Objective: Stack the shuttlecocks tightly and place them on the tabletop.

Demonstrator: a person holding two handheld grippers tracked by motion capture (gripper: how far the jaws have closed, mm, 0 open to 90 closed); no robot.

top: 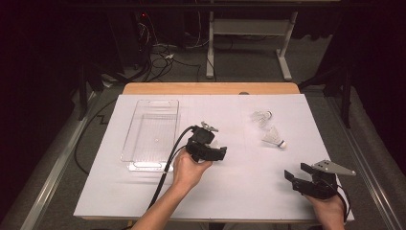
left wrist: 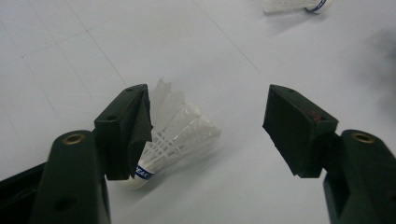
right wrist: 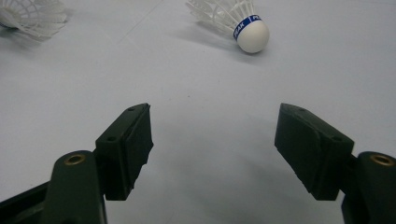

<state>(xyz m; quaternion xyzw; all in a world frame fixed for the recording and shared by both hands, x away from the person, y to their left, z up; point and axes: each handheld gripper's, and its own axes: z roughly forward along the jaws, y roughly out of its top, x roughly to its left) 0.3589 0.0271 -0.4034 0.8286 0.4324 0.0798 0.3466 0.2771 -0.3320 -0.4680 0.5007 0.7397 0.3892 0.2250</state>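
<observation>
A white feather shuttlecock point(left wrist: 180, 128) with a blue band lies on its side on the white table sheet, close against the inner face of my left gripper's left jaw. My left gripper point(left wrist: 210, 130) point(top: 218, 143) stands open around it, low over the sheet, with the right jaw well clear of the feathers. Two more shuttlecocks point(top: 262, 116) point(top: 274, 138) lie to the right on the sheet. My right gripper point(top: 296, 171) point(right wrist: 212, 144) is open with nothing between its jaws, a short way in front of the nearer shuttlecock point(right wrist: 238, 18).
A clear plastic tray point(top: 129, 139) stands on the left part of the white sheet point(top: 239, 191), left of my left hand. The left gripper's black cable point(top: 165, 167) runs back along the tray's near corner. Table legs and cables stand on the floor beyond.
</observation>
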